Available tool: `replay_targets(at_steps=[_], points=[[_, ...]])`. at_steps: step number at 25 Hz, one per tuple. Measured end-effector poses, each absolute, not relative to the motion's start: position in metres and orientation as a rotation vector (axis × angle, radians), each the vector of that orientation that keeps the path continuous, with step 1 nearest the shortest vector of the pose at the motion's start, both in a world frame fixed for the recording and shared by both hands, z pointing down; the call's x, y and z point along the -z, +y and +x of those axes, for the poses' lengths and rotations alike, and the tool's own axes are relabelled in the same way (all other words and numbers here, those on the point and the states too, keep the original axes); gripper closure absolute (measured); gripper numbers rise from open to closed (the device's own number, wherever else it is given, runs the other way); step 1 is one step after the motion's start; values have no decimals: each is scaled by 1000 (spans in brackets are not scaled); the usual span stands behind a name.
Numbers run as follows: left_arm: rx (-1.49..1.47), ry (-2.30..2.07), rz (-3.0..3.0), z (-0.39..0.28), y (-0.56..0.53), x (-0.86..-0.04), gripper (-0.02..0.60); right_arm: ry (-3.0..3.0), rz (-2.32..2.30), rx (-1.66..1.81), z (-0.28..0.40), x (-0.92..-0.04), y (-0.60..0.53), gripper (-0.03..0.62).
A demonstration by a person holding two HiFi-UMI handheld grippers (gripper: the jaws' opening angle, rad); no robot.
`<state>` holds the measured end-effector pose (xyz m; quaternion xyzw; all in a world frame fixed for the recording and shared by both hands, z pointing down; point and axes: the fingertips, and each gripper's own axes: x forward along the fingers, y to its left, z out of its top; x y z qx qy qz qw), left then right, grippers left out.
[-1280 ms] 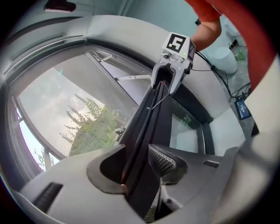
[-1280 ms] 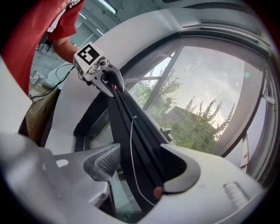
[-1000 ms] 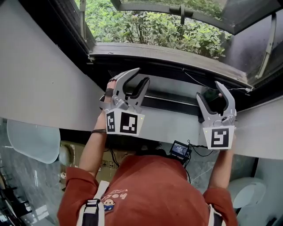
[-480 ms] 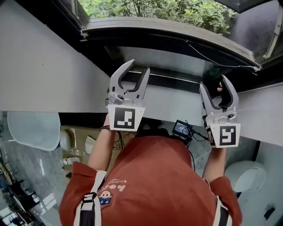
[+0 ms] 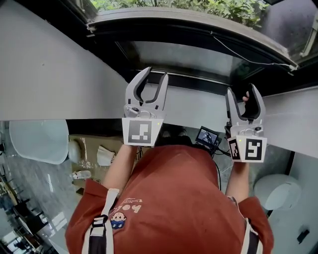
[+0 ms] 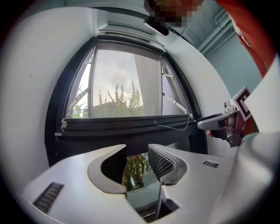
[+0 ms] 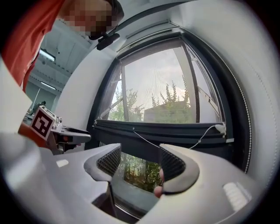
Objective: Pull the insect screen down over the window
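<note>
The insect screen's dark pull bar (image 6: 127,124) (image 7: 162,131) spans the window at about mid height, with grey mesh above it and a thin white cord (image 7: 205,135) hanging from it. From above, the pull bar (image 5: 196,82) shows as a dark strip just past both sets of fingertips. My left gripper (image 5: 156,72) (image 6: 133,151) is open and has just been closing slightly, with nothing between its jaws. My right gripper (image 5: 242,88) (image 7: 140,151) is open too, level with the left and to its right. Both point level at the bar.
White walls (image 5: 44,74) flank the dark window frame (image 6: 59,109), with green shrubs (image 5: 218,6) outside. Below me are a small black device with cables (image 5: 206,136), a cardboard box (image 5: 94,149) and round white objects (image 5: 37,141) (image 5: 276,191).
Both grippers have come down and rolled more upright. The window's outer sash and shrubs have slid toward the top of the head view.
</note>
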<state>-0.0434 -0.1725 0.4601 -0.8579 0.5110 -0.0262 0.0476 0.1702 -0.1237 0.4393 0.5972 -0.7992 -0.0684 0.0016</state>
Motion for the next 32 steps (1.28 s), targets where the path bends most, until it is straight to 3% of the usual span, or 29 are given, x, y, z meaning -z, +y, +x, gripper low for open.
replay_targets(at_steps=[15, 25, 31, 32], points=[[86, 1593, -2595, -46, -171, -471, 454, -2474, 1925, 188, 173, -449, -128, 336], [65, 1609, -2574, -44, -173, -463, 534, -2451, 1958, 214, 177, -446, -130, 448], [20, 1591, -2606, -42, -170, -459, 575, -2382, 2014, 236, 182, -445, -132, 585], [15, 1577, -2614, -40, -170, -458, 577, -2379, 2022, 241, 183, -444, -131, 585]])
